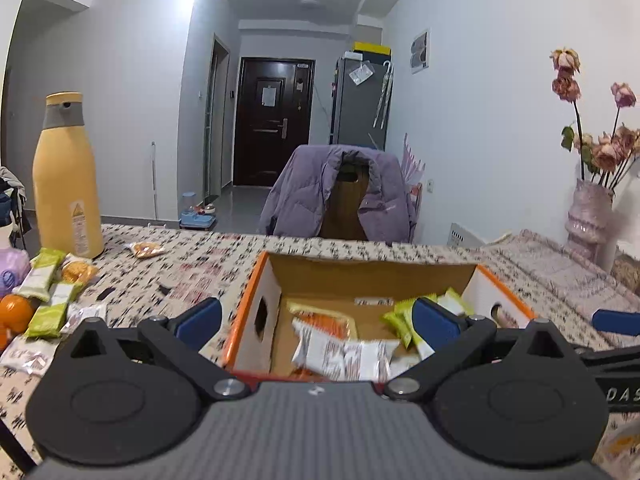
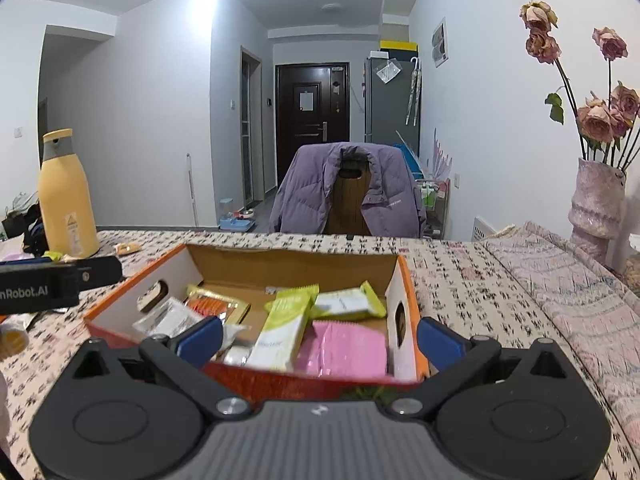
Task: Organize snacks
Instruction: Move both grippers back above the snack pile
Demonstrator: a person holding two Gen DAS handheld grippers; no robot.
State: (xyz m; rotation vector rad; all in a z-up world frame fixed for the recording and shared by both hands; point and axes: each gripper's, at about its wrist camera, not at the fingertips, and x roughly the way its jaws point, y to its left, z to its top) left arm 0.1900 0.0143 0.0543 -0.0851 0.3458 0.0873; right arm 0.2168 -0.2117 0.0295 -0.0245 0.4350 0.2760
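Patterned tablecloth [image 1: 192, 264], both grippers, left [image 1: 318, 322] and right [image 2: 320, 338], spread wide with nothing held. Loose snacks [image 1: 52, 296] probably crowd that orange [image 1: 15, 312], so grabbing one could roll it off.

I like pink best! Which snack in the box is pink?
The flat pink packet, in the box's near right corner. The neighbours are green-and-white, orange or silvery.

A yellow bottle [image 1: 66, 178] stood on the patterned tablecloth [image 2: 460, 276]; a purple jacket [image 2: 348, 188] draped the chair, and dried roses [image 2: 600, 116] filled a pink vase [image 2: 596, 208].
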